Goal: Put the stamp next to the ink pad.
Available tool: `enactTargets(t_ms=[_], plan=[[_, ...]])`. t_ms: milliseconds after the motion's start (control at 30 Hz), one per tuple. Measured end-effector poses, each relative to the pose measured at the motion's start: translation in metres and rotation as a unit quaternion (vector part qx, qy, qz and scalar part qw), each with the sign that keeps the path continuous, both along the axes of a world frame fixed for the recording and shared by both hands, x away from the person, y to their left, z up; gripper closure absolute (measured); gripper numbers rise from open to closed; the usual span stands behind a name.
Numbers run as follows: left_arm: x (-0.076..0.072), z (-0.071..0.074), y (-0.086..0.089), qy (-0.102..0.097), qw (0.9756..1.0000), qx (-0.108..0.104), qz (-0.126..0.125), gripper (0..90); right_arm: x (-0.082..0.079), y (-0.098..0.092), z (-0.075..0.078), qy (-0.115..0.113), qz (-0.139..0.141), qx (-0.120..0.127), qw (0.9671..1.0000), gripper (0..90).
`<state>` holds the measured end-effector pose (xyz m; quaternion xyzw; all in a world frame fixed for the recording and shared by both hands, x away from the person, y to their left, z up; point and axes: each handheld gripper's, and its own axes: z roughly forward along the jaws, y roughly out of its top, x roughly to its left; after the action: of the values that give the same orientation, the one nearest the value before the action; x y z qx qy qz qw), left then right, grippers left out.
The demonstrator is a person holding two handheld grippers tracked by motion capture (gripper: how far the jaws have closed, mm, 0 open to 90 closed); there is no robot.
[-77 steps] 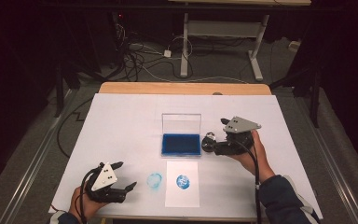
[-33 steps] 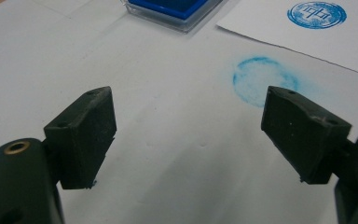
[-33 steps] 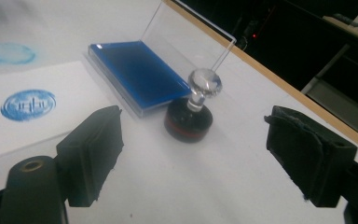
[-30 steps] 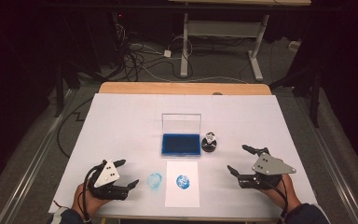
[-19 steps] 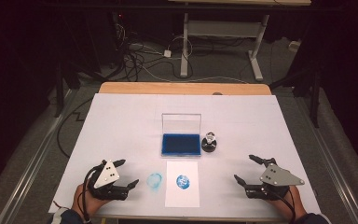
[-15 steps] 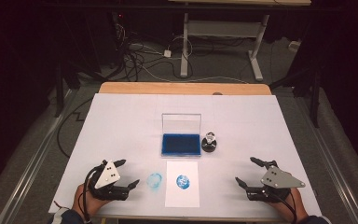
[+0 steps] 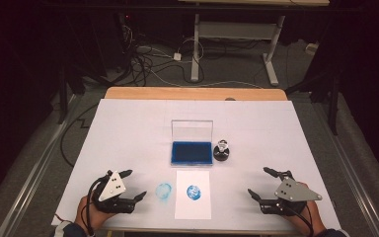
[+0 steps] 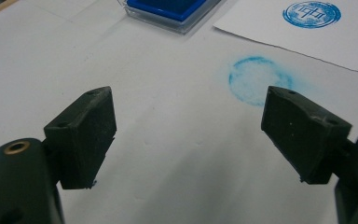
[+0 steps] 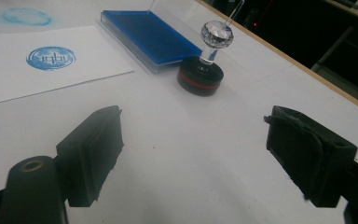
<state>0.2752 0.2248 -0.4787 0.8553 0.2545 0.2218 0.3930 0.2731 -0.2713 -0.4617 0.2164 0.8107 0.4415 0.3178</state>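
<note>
A blue ink pad with its clear lid raised sits mid-table. Right of it stands a round black stamp with a crystal knob, upright and untouched. In front lies a white sheet bearing a round blue print. A smudged blue ring marks the table cover left of the sheet. My left gripper rests open at the near left. At the near right, my right gripper is open and empty.
The white table cover ends at a wooden edge at the back. Beyond it, cables lie on the floor and a desk frame stands there. Dark floor flanks both sides.
My right gripper let go of the stamp beside the ink pad and drew back to the near right edge, open. The left gripper has barely shifted.
</note>
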Motion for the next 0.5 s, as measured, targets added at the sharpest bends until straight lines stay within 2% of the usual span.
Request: enactTargets(t_ms=[500], plan=[[0.0038,-0.0004,0.0000,0.002,1.0000,-0.001,0.004,17.0,0.0059,-0.0030,-0.0019,0.009,-0.003,-0.001,1.0000,18.0]])
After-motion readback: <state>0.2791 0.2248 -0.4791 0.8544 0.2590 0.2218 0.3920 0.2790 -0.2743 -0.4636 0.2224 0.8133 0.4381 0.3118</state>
